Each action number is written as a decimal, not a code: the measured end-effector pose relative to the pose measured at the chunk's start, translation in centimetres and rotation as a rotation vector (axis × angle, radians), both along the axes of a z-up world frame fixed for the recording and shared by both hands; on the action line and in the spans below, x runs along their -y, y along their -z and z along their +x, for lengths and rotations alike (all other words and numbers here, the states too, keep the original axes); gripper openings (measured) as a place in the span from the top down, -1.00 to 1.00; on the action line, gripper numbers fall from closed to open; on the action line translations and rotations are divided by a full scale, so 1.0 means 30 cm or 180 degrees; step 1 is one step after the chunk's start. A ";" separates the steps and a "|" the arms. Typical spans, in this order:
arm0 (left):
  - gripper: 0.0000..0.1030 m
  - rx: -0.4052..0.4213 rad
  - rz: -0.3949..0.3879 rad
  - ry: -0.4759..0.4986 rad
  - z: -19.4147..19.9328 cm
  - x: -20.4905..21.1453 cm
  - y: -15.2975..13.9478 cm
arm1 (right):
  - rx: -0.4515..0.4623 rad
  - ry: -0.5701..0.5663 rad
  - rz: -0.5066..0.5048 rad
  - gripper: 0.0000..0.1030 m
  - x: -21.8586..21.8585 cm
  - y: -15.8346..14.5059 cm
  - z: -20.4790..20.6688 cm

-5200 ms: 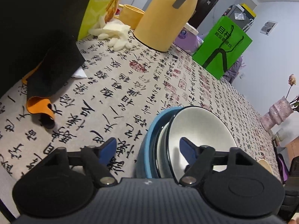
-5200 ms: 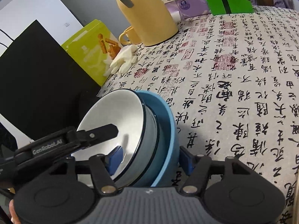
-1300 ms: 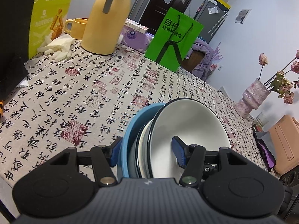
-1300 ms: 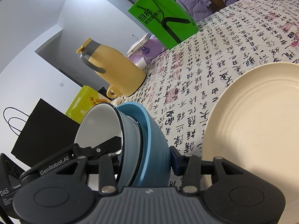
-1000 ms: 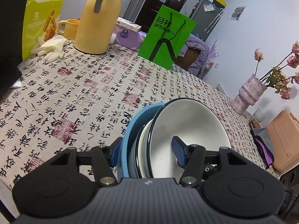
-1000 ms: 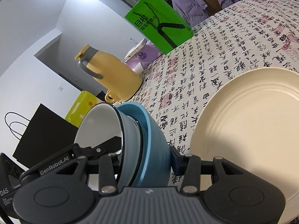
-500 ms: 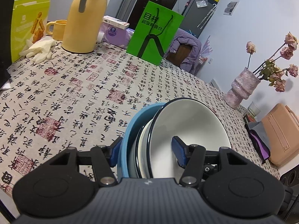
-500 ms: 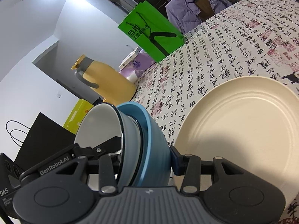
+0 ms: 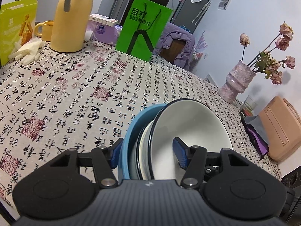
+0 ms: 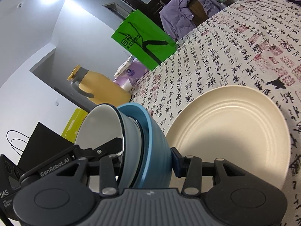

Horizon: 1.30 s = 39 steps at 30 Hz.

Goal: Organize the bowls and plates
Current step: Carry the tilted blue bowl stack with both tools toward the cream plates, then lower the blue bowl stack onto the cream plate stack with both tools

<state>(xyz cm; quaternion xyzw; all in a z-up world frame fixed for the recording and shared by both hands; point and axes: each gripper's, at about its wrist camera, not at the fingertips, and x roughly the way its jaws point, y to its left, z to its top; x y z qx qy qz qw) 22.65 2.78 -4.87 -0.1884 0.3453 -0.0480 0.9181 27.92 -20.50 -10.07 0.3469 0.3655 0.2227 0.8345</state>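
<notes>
Both hand-held grippers are clenched on the same nested stack of bowls. At the bottom centre of the left wrist view, the left hand-held gripper (image 9: 148, 151) has one blue pad on the outer wall of the blue bowl (image 9: 127, 141) and the other inside the white bowl (image 9: 190, 124), so it pinches the whole stack through its rims. At the bottom centre of the right wrist view, the right hand-held gripper (image 10: 148, 166) does the same from the other side, one pad on the blue bowl's outside and the other hidden behind the white bowl's rim. The stack is tipped on edge and looks to be carried clear of the surface (image 9: 75, 86).

These look like glazed ceramic: stiff, fairly heavy when nested, smooth enough to slip and liable to chip. The inner bowls are loose within one another and could slide out if the stack tips further. A grip across the rim wall, as now, with both sides sharing the load, seems soundest.

Just beyond the stack, at centre right of the right wrist view, lies the cream plate (image 10: 235, 130), flat on the surface; it is probably where the stack goes. Further off, upper left in the left wrist view, stand a yellow jug (image 9: 72, 17) and a green bag (image 9: 144, 32).
</notes>
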 end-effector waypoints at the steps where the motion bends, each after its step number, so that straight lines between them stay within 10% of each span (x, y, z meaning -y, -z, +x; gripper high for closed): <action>1: -0.10 -0.0002 0.0003 0.0010 0.002 0.008 0.000 | -0.0001 0.0012 0.0003 0.17 0.009 0.001 -0.001; 39: -0.14 -0.0255 0.0035 0.0314 0.116 0.243 0.103 | -0.0150 0.0298 -0.0059 0.17 0.241 0.109 0.017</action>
